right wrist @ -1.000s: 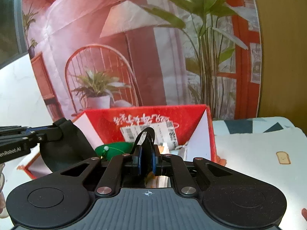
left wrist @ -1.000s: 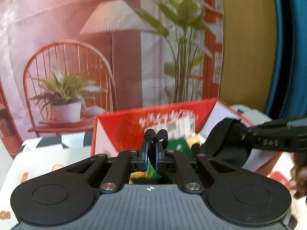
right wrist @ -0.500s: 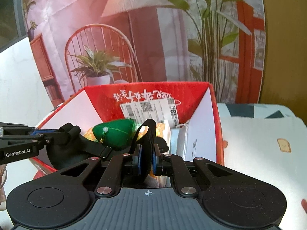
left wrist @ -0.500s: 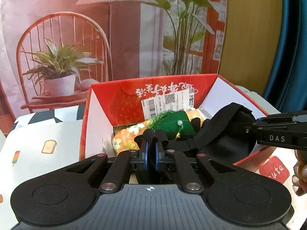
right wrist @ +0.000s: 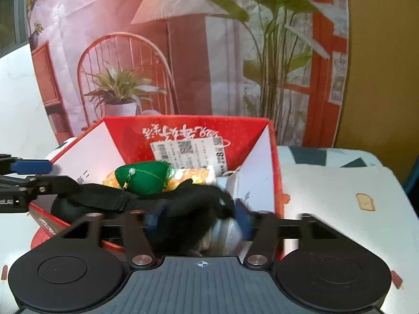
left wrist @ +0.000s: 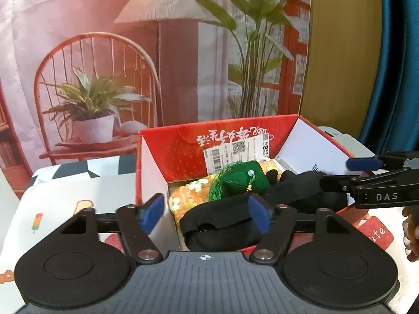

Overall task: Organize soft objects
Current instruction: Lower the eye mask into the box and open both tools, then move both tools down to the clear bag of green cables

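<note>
Claw states are read first: the left claw point(left wrist: 205, 212) is spread wide over the near edge of the red box point(left wrist: 180, 154), gripping nothing, and the right claw point(right wrist: 196, 221) is likewise parted, its blue pads blurred, with the black fabric lying loose between them. The black soft item point(left wrist: 235, 217), seemingly a padded mask or pouch with a strap, is draped inside the box at its near side, part of it sagging toward the near wall.

The step in hand is judged to be the release of this item into the box. It is done well if both claws are drawn straight up and back with jaws kept wide, so that the strap is not snagged on a pad and pulled out again; any fabric left on the rim should be nudged inward.

Around it, a painted backdrop point(left wrist: 131, 52) of chair, lamp and plants is seen behind the box, and a patterned tabletop point(right wrist: 340, 183) lies beneath. Inside the box, an orange floral cushion point(left wrist: 188, 198) and a green tasselled sachet point(left wrist: 243, 180) rest just behind the black item, touching it. A silvery packet point(right wrist: 225, 233) is glimpsed under the fabric. The upright side flaps could be caught during withdrawal.
</note>
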